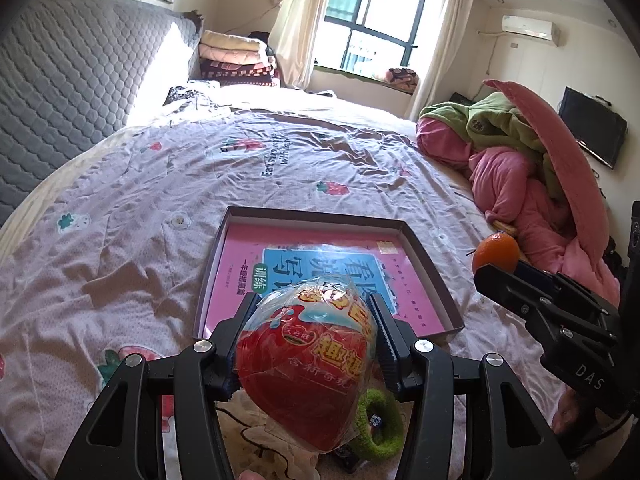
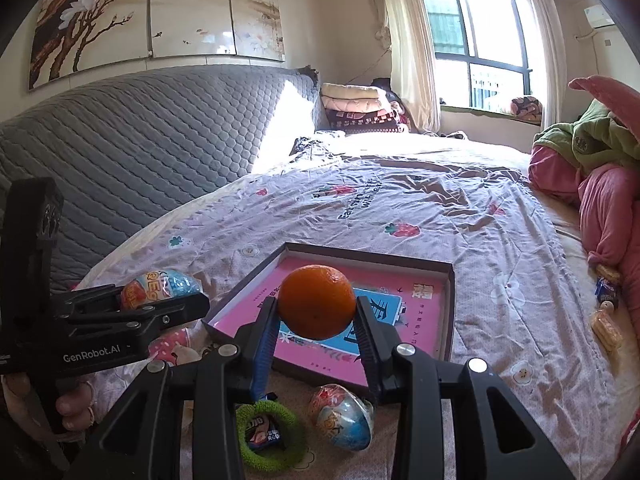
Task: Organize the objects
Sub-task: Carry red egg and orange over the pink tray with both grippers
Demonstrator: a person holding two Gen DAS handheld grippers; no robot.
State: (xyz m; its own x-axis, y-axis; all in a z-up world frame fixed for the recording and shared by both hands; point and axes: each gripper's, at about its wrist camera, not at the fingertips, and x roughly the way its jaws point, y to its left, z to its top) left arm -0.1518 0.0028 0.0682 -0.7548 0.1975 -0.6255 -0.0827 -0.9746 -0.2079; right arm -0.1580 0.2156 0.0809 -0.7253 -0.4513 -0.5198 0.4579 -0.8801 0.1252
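Observation:
My left gripper is shut on a red and blue wrapped toy egg, held above the bed just before a shallow brown box with a pink book inside. My right gripper is shut on an orange, held over the box's near edge. The orange also shows in the left wrist view, and the held egg in the right wrist view. A second toy egg and a green hair tie around a small snack packet lie on the bed below the grippers.
The bed has a pink printed sheet and a grey quilted headboard. Pink and green bedding is piled at the right. Small snacks lie at the right bed edge. Folded blankets are stacked by the window.

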